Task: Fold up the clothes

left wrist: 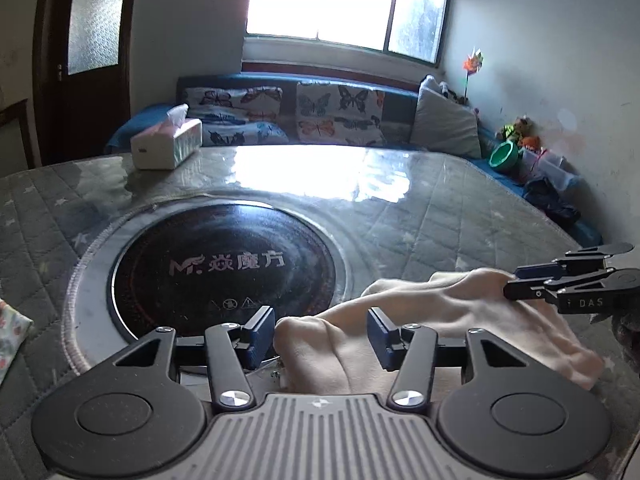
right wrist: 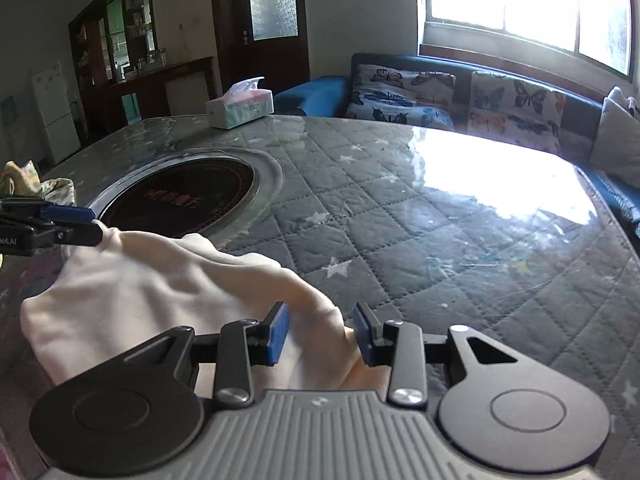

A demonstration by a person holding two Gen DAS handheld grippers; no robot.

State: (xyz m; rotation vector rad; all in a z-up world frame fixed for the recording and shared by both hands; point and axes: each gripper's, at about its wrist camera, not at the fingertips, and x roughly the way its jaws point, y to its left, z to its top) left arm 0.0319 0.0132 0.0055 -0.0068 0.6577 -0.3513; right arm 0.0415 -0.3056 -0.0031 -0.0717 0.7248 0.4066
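Cream garment (left wrist: 460,316) lying crumpled on the quilted table cover (left wrist: 420,216), lower centre to lower right of the left wrist view, its left edge overlapping the rim of the round black cooktop (left wrist: 224,268) set into the table.

Left gripper (left wrist: 322,330): your jaws stand wide apart, with a raised fold of the garment between the two blue pads; neither pad presses the cloth, so nothing is held. In the right wrist view the same gripper (right wrist: 94,222) enters from the left edge, its tips touching the far corner of the garment (right wrist: 160,288).

Right gripper (right wrist: 320,334): your jaws are likewise spread, straddling a bunched edge of the cloth at lower centre of that frame; the right pad sits against the fabric, the left pad shows a gap, and no clamping is visible. Seen from the left wrist view, this gripper (left wrist: 514,282) comes in at the right edge with its tips at the garment's upper right corner.

Surroundings: a tissue box (left wrist: 166,144) stands on the far left part of the table; butterfly-print cushions (left wrist: 340,114) line the blue sofa (left wrist: 212,82) under the bright window (left wrist: 348,4). A patterned cloth (right wrist: 36,184) lies at the left edge of the right wrist view, well apart from the garment.
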